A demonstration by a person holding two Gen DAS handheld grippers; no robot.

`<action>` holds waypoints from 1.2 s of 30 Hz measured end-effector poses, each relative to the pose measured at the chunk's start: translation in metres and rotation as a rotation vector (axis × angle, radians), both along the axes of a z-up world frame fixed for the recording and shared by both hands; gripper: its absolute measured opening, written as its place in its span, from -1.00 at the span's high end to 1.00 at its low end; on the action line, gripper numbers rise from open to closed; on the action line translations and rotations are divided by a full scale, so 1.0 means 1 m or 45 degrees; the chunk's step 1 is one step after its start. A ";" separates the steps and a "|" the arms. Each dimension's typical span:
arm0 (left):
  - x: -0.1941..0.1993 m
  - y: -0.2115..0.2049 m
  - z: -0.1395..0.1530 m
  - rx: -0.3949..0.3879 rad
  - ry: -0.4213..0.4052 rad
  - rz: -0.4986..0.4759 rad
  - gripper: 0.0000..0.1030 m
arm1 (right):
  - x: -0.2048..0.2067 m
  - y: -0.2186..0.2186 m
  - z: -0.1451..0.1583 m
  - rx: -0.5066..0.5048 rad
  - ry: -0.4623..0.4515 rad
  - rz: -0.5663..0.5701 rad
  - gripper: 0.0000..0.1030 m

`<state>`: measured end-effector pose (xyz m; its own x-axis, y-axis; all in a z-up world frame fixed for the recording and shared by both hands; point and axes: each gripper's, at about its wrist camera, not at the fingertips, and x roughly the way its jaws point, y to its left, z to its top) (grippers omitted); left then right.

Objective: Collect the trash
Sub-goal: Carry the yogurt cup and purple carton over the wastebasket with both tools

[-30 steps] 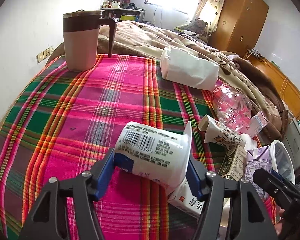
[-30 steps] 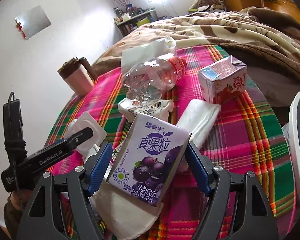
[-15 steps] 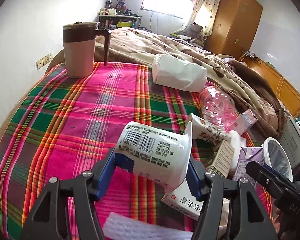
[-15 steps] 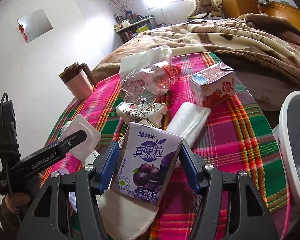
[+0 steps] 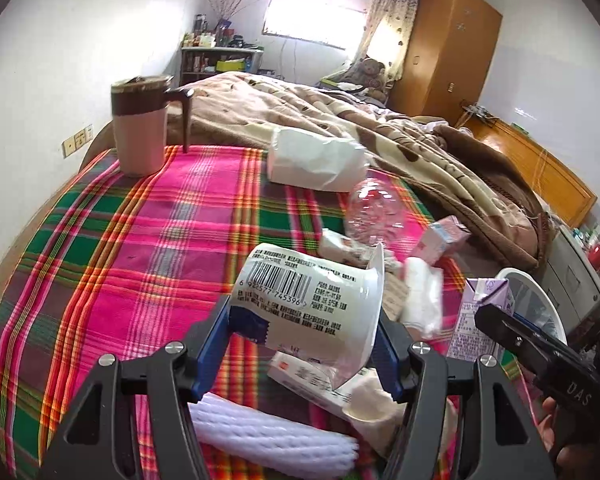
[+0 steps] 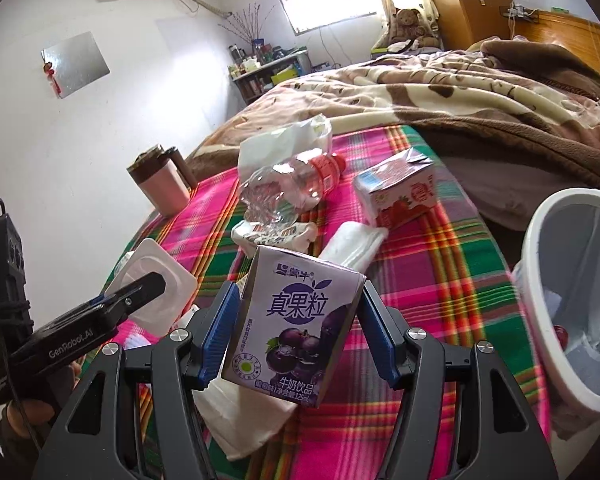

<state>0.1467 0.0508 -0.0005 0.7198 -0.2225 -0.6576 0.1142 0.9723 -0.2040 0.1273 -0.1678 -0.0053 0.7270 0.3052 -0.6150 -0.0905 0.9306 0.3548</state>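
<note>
1. Left gripper point(image 5: 303, 350), low centre of the left wrist view: its blue fingers point(image 5: 214, 344) are clamped on a white cup point(image 5: 312, 308) lying on its side, barcode up, rim toward the right of the frame. The cup is lifted clear of the plaid cloth point(image 5: 140, 248).
2. Right gripper point(image 6: 296, 336), low centre of the right wrist view: its fingers point(image 6: 220, 328) grasp a purple carton point(image 6: 296, 320) with grapes printed on it. The carton is upright and slightly tilted, held above the cloth.
3. In the left wrist view the purple carton point(image 5: 480, 316) shows at the right edge, in front of the white bin point(image 5: 540, 300).
4. In the right wrist view the bin point(image 6: 540, 240) stands at the right of the frame, beside the worktop edge, lined with a clear bag; something red lies inside.
5. Trash left on the cloth, centre of the right wrist view: a crushed clear bottle point(image 6: 288, 192) with a red cap, a pink carton point(image 6: 400, 192) to its right, a crumpled wrapper point(image 6: 272, 234) just below the bottle, and a folded white napkin point(image 6: 356, 244) between wrapper and pink carton.
6. A white tissue pack point(image 5: 316, 160) lies at the far side of the cloth, touching the bottle.
7. A pink mug point(image 5: 140, 136) with a brown lid stands upright in the upper left of the left wrist view, well apart from the trash.
8. A white foam sleeve point(image 5: 272, 436) lies under the left gripper at the bottom of the frame.
</note>
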 end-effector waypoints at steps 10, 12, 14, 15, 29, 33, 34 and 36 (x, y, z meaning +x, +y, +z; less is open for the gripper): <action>-0.018 -0.037 0.017 0.005 -0.041 -0.086 -0.27 | -0.015 -0.026 0.012 -0.011 -0.043 -0.054 -0.20; -0.021 -0.045 0.020 0.018 -0.054 -0.103 -0.27 | -0.017 -0.033 0.013 -0.014 -0.047 -0.070 -0.19; -0.024 -0.054 0.022 0.023 -0.060 -0.121 -0.27 | -0.019 -0.039 0.013 -0.019 -0.046 -0.088 -0.19; -0.025 -0.058 0.023 0.022 -0.065 -0.131 -0.27 | -0.021 -0.043 0.014 -0.022 -0.050 -0.097 -0.20; -0.038 -0.126 0.034 0.065 -0.125 -0.280 -0.28 | -0.039 -0.093 0.023 -0.083 -0.094 -0.240 -0.20; -0.038 -0.148 0.033 0.077 -0.129 -0.328 -0.28 | -0.043 -0.109 0.023 -0.095 -0.089 -0.282 -0.20; -0.038 -0.152 0.033 0.076 -0.126 -0.339 -0.28 | -0.043 -0.113 0.023 -0.095 -0.087 -0.291 -0.20; -0.038 -0.163 0.032 0.076 -0.119 -0.357 -0.28 | -0.045 -0.121 0.022 -0.097 -0.082 -0.313 -0.20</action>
<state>0.1091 -0.1119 0.0313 0.6939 -0.3841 -0.6091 0.3958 0.9101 -0.1231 0.0822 -0.2891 0.0168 0.8120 0.0690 -0.5796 0.1216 0.9512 0.2836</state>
